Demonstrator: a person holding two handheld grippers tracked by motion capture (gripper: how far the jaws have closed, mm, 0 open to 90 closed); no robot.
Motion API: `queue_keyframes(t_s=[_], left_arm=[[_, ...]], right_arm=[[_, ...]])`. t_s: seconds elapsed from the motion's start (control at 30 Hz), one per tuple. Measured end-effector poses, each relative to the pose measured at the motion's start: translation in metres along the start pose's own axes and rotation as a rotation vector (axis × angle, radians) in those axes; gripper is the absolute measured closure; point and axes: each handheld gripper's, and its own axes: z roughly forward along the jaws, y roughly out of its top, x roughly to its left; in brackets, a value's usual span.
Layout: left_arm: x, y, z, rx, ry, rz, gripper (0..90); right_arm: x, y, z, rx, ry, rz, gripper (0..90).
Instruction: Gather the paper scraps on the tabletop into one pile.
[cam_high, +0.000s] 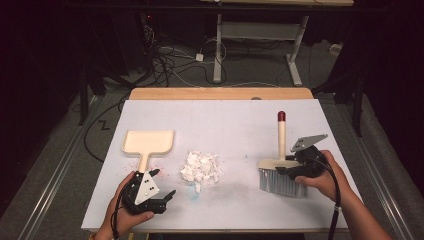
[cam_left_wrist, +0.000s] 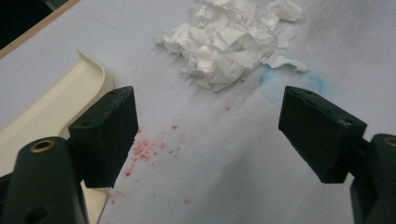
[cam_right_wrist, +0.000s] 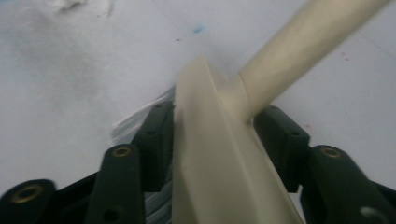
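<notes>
my right hand-held gripper is clamped on the brush, jaws pinching the cream head block from both sides just below where the handle joins, as the right gripper view shows. the brush sits near the right edge of the tabletop, bristles toward the near edge, and its long axis runs near-to-far w/ the red-tipped handle pointing at the far edge.

my left hand-held gripper is wide open, nothing between the jaws. it hovers near the near-left corner, just beside the dustpan handle. the pan's long axis also runs near-to-far, w/ the mouth facing the far edge.

what matters: the paper pile lies mid-tabletop, between the two tools. it's to the left of the brush and to the right of the pan, a bit nearer the pan. from the left gripper view it's straight ahead and slightly left of centre. i'd judge the brush needs to sweep leftward, and the pan needs turning so the mouth faces the pile. the left hand is the closer one for that.

materials: pan and brush body are smooth cream plastic, prob hard and slick. bristles are pale grey and fine. the paper is torn white scraps, crumpled, light, likely to scatter. the tabletop is matte white w/ red specks and a faint blue smudge.
</notes>
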Motion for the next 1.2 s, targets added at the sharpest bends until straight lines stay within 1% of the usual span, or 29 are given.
queue_keyframes(t_s=[0.07,0.13,0.2,0.27,0.3,0.33,0.37,0.4,0.43,0.47,0.5,0.53,0.57,0.63,0.67,0.7,0.77,0.8,0.83,0.87,0.9,0.93,1.03,1.1,1.17,1.2], left_arm=[[0.000,-0.001,0.000,0.003,-0.001,-0.003,19.0],[0.000,-0.001,0.000,0.003,-0.002,-0.006,19.1],[0.000,0.000,0.001,0.005,-0.004,-0.004,19.0],[-0.001,0.000,0.002,0.010,-0.005,0.003,19.0],[-0.001,0.000,0.002,0.008,-0.008,0.003,19.0],[-0.001,0.000,0.002,0.009,-0.008,0.004,19.1],[-0.001,0.000,0.002,0.012,-0.007,0.006,19.0],[-0.001,0.000,0.003,0.009,-0.008,0.003,19.0],[0.000,0.000,0.003,0.007,-0.009,0.001,19.1],[0.000,0.000,0.003,0.007,-0.009,0.000,19.0],[0.000,0.000,0.003,0.007,-0.008,0.000,19.0],[0.000,0.000,0.002,0.006,-0.008,0.001,19.0],[0.000,0.000,0.002,0.005,-0.009,0.001,19.0],[0.000,0.000,0.002,0.003,-0.007,-0.001,19.0],[0.000,0.000,0.002,0.003,-0.005,-0.001,19.0],[0.001,0.000,0.001,0.002,-0.002,-0.002,19.0],[0.001,0.000,0.000,-0.004,0.000,-0.006,19.0],[0.001,0.001,0.000,-0.004,0.004,-0.006,19.0],[0.001,0.001,0.000,-0.006,0.006,-0.006,19.0],[0.001,0.001,-0.001,-0.009,0.007,-0.005,19.0],[0.001,0.001,-0.001,-0.010,0.009,-0.004,19.0],[0.001,0.001,-0.002,-0.012,0.012,-0.004,19.0],[0.001,0.001,-0.003,-0.021,0.020,-0.012,18.8],[0.002,0.001,-0.004,-0.023,0.031,-0.016,18.2],[0.001,0.001,-0.005,-0.026,0.043,-0.016,17.7],[0.001,0.000,-0.006,-0.028,0.050,-0.015,16.9]], right_arm=[[-0.008,0.002,0.002,0.015,0.029,-0.015,48.1],[-0.014,0.004,0.003,0.040,0.046,-0.026,46.6],[-0.018,0.007,0.006,0.071,0.048,-0.047,44.0],[-0.022,0.010,0.008,0.088,0.052,-0.050,42.3],[-0.023,0.011,0.008,0.100,0.052,-0.060,41.1],[-0.023,0.012,0.008,0.110,0.041,-0.076,39.1],[-0.023,0.014,0.008,0.118,0.007,-0.092,36.0],[-0.022,0.015,0.007,0.133,-0.044,-0.104,34.2],[-0.021,0.016,0.006,0.145,-0.100,-0.125,36.1],[-0.021,0.017,0.005,0.153,-0.128,-0.133,34.6],[-0.021,0.018,0.003,0.127,-0.137,-0.122,34.5],[-0.021,0.018,0.002,0.083,-0.139,-0.104,34.3],[-0.020,0.017,0.000,0.043,-0.155,-0.106,34.0],[-0.018,0.014,-0.002,-0.005,-0.182,-0.094,33.3],[-0.018,0.012,-0.003,-0.028,-0.181,-0.088,32.9],[-0.016,0.009,-0.004,-0.064,-0.184,-0.080,32.2],[-0.012,0.003,-0.007,-0.138,-0.213,-0.058,30.8],[-0.009,-0.001,-0.009,-0.180,-0.215,-0.056,31.0],[-0.006,-0.005,-0.011,-0.220,-0.227,-0.055,29.5],[-0.002,-0.008,-0.013,-0.258,-0.250,-0.052,28.2],[0.002,-0.013,-0.016,-0.295,-0.259,-0.043,27.9],[0.005,-0.016,-0.018,-0.312,-0.267,-0.040,26.5],[0.015,-0.028,-0.024,-0.374,-0.321,-0.013,23.6],[0.022,-0.039,-0.028,-0.427,-0.337,0.007,22.6],[0.028,-0.050,-0.030,-0.458,-0.358,0.016,21.5],[0.031,-0.055,-0.031,-0.454,-0.369,0.022,21.3]])
